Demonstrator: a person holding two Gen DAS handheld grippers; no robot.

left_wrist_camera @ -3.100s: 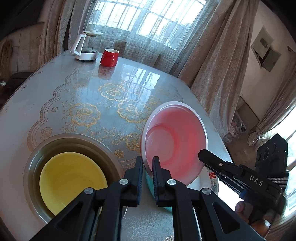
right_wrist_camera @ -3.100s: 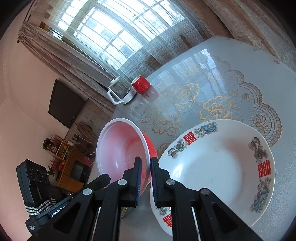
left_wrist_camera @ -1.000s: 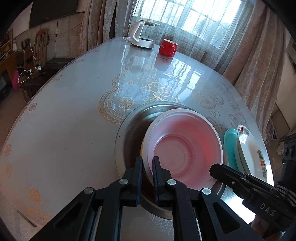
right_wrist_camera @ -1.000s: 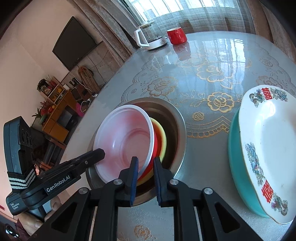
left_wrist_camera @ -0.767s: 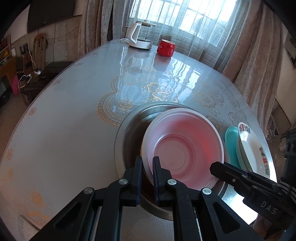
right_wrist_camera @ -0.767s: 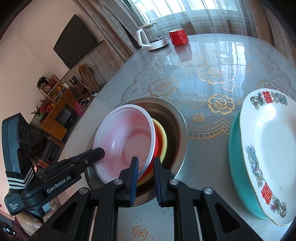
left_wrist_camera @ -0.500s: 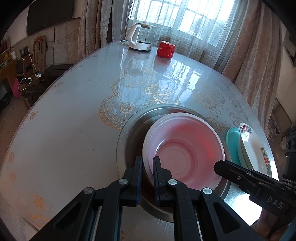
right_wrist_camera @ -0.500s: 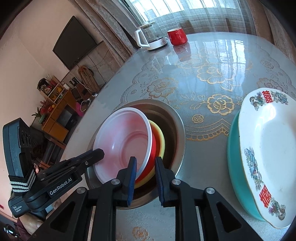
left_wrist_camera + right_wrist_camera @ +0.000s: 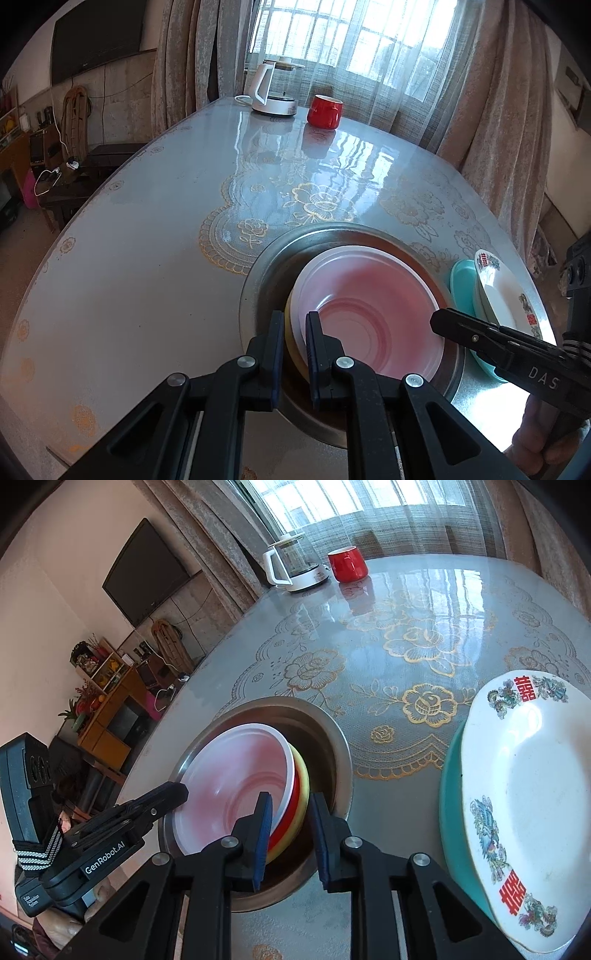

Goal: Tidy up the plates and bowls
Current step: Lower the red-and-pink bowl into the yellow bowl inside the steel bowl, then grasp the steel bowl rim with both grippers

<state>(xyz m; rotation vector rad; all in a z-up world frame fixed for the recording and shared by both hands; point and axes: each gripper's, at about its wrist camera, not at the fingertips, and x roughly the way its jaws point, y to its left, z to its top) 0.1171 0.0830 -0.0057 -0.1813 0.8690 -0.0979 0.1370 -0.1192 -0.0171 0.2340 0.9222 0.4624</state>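
Observation:
A red bowl with a pale inside [image 9: 369,314] [image 9: 236,779] rests in a yellow bowl [image 9: 303,775] inside a large steel bowl [image 9: 266,266] [image 9: 332,738]. My left gripper [image 9: 295,332] has its jaws slightly apart around the near rims of the red and yellow bowls. My right gripper [image 9: 290,827] is open, its fingers either side of the two bowls' rims on the opposite side. A white patterned plate [image 9: 524,794] [image 9: 498,284] lies on a teal plate [image 9: 448,805] [image 9: 461,280] to the right.
A white kettle [image 9: 275,88] [image 9: 291,565] and a red cup [image 9: 325,110] [image 9: 347,565] stand at the table's far edge by the curtains. The round table [image 9: 147,240] has a glossy floral cloth.
The red bowl was carried left from the plates and lowered into the yellow bowl. In the last half second my right gripper opened off its rim and my left jaws spread slightly.

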